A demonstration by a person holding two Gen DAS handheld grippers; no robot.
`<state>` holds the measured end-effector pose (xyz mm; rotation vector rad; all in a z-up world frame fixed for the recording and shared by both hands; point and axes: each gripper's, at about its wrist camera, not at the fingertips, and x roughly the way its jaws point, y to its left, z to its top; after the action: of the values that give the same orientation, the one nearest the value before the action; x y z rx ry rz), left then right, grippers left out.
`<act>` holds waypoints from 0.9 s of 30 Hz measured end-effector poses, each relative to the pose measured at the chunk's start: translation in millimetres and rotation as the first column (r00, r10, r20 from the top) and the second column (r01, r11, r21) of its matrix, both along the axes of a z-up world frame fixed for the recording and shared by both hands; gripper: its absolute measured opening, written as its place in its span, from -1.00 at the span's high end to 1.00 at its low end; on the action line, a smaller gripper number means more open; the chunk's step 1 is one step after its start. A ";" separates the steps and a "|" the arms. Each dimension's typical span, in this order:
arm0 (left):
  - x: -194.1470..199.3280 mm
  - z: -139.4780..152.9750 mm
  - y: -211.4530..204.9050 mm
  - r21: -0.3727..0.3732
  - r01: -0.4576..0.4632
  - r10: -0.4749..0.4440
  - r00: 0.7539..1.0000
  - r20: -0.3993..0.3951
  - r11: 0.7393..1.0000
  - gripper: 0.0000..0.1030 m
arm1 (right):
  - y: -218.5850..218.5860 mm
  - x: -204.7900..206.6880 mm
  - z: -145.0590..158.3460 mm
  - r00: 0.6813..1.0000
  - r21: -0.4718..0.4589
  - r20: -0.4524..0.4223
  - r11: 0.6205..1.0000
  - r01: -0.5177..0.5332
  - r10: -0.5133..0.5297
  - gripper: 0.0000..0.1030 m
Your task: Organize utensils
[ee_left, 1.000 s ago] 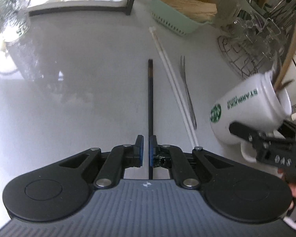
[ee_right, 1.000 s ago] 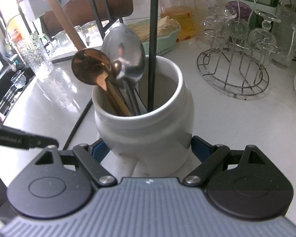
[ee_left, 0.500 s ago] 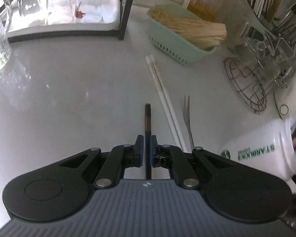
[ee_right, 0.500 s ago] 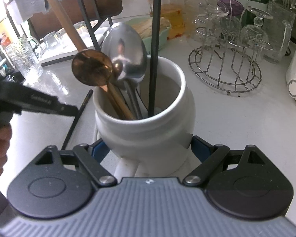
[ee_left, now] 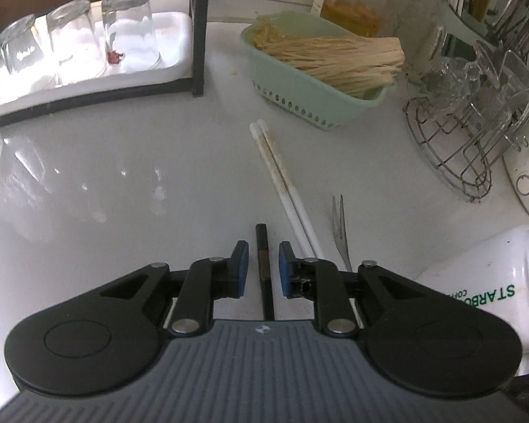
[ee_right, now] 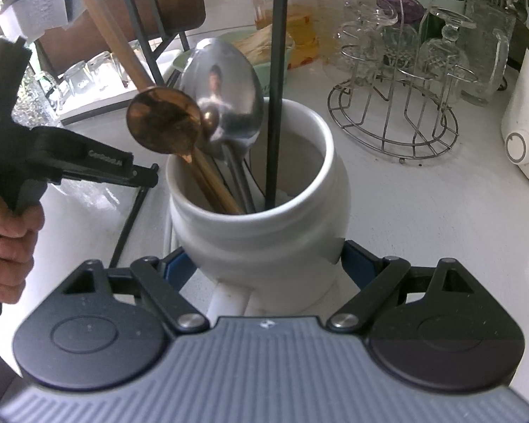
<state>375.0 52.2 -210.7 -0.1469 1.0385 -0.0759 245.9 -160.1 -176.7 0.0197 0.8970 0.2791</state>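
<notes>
Lying between the parted blue pads of the left gripper (ee_left: pixel 261 264) is a thin black chopstick (ee_left: pixel 262 257), flat on the glossy white countertop (ee_left: pixel 123 183) and running back under the tool. The jaws have just been opening, and a clear gap is showing on both sides of the stick, so nothing is being pinched there. Just to its right a pair of white chopsticks (ee_left: pixel 282 176) is resting side by side, and beside those a small two-pronged steel fork (ee_left: pixel 340 236).

Meanwhile the right gripper (ee_right: pixel 264 264) is clamping the belly of a white ceramic mug (ee_right: pixel 261 218) carrying green lettering, which is looking tipped towards the left tool. Inside it are standing a copper-coloured spoon (ee_right: pixel 164 128), a large steel spoon (ee_right: pixel 225 88), a wooden handle (ee_right: pixel 105 21) and a second black chopstick (ee_right: pixel 275 88).

Handling-wise, the loose stick is probably going to feel very light, stiff and smooth, likely to roll or pivot on the slick surface. Taking it near the thick end, well inside the pads, should be stopping it from swinging while being fed into the mug. The mug itself is likely heavy, glazed and breakable, so the wide grip on its rounded body is needing steady pressure.
</notes>
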 end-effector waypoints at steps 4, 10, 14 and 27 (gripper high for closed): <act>7.0 1.0 -5.5 0.040 0.003 -0.002 1.000 -0.016 0.999 0.59 | 0.5 0.2 -0.6 1.000 -0.001 0.002 1.000 -0.001 0.001 -0.75; 8.2 2.5 -12.6 0.074 -0.004 0.007 1.000 -0.030 0.997 0.60 | -0.7 -0.2 -1.1 1.000 0.006 0.004 1.000 0.000 0.000 -0.75; 8.3 2.9 -20.4 0.112 0.018 -0.014 0.999 -0.040 0.993 0.75 | -2.2 0.3 -1.3 1.000 0.009 0.003 1.000 -0.006 0.006 -0.75; -16.5 21.5 -21.1 0.055 -0.018 0.019 1.000 -0.015 0.998 0.86 | -3.2 4.7 -1.4 0.999 0.002 -0.002 0.999 -0.040 0.040 -0.76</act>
<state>358.5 31.1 -189.2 -0.1074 1.0533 -0.0293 250.6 -163.3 -178.2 0.0038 0.8994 0.3175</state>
